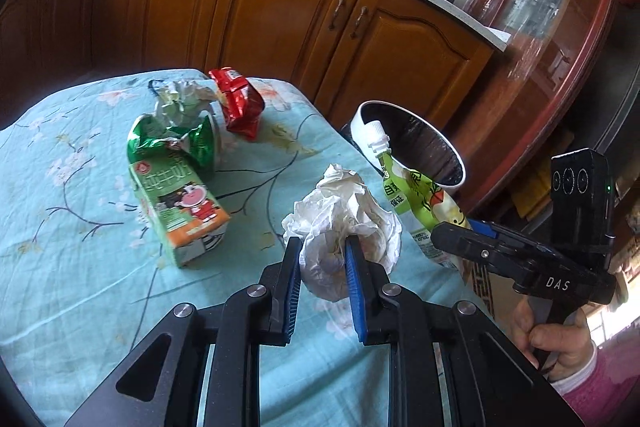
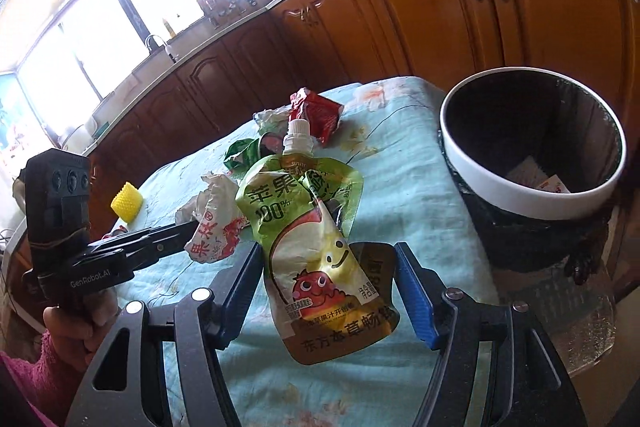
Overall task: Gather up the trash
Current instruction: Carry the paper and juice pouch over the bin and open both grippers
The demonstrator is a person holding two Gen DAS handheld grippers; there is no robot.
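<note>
Left gripper (image 1: 322, 247) pinched shut on a crumpled white paper wad (image 1: 344, 223), blue pads pressed into both sides, wad apparently lifted clear of the tablecloth (image 1: 60, 227). Right gripper (image 2: 328, 275) set wide around a green juice pouch (image 2: 316, 239): pouch upright between the pads, white cap at the top, left pad against its edge, right pad apart from the printed face with a gap showing; real grip or mere bracket, cannot tell. Farther out on the cloth, still uncollected: a green milk carton (image 1: 180, 211), a torn green wrapper (image 1: 176, 139) behind it, a red snack bag (image 1: 238, 103) near the far edge, and a yellow ribbed piece (image 2: 127, 205) off to the side in the right wrist view. Just past the table's right edge, a bin with a white rim (image 2: 532, 211) and dark liner, mouth open, a scrap or two already at the bottom. Step in hand, by judgement: carrying two pieces toward that bin, both hands loaded or nearly so. Next move likely calls for swinging each gripper over the rim, pouch side first as nearer, keeping the wad pinched until above the opening, then releasing; right side perhaps needing a firmer close before travel, lest the slick pouch slip out.
</note>
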